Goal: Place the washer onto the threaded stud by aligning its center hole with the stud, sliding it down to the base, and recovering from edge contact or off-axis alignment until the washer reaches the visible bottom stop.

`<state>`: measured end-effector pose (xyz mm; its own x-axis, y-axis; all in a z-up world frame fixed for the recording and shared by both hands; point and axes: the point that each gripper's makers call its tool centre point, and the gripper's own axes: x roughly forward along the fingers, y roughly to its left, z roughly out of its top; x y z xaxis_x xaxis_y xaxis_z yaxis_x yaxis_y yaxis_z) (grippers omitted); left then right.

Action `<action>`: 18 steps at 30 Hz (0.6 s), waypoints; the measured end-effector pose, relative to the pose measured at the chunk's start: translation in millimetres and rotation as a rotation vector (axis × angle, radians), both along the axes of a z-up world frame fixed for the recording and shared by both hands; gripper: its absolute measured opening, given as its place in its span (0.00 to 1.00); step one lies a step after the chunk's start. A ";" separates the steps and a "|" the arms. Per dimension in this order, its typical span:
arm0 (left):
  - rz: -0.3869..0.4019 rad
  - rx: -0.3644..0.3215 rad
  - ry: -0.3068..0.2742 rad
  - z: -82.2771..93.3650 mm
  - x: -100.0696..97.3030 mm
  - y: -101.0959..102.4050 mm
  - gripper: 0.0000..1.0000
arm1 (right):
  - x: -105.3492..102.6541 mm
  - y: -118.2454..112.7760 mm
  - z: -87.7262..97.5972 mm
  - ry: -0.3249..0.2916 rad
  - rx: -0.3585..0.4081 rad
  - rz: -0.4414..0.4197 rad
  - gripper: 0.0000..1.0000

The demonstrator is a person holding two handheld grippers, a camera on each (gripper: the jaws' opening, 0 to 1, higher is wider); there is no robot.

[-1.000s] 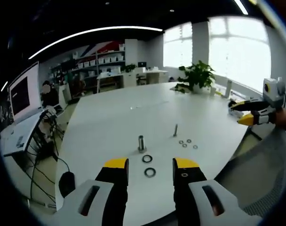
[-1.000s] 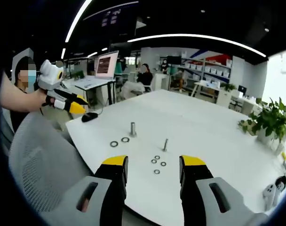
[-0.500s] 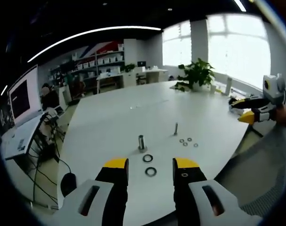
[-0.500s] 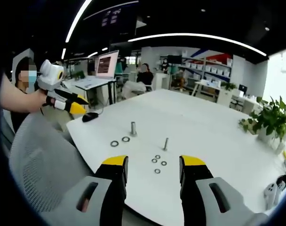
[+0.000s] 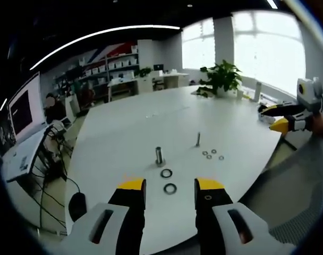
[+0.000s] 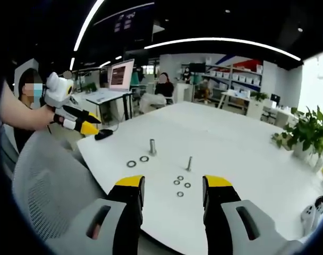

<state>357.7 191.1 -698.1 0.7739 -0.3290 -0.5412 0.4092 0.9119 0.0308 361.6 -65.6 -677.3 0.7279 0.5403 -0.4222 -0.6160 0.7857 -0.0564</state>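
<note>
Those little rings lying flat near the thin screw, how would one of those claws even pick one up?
Probably from straight above. Each small washer lies flat on the white table, so no side face offers a hold. The right gripper, jaws open, would best straddle the outer rim and pinch across it, leaving the centre hole free for the thin stud.
</note>
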 end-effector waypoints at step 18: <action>0.001 -0.012 0.045 -8.1 0.3 1.9 0.34 | -1.1 1.0 -5.1 0.018 -0.019 0.005 0.46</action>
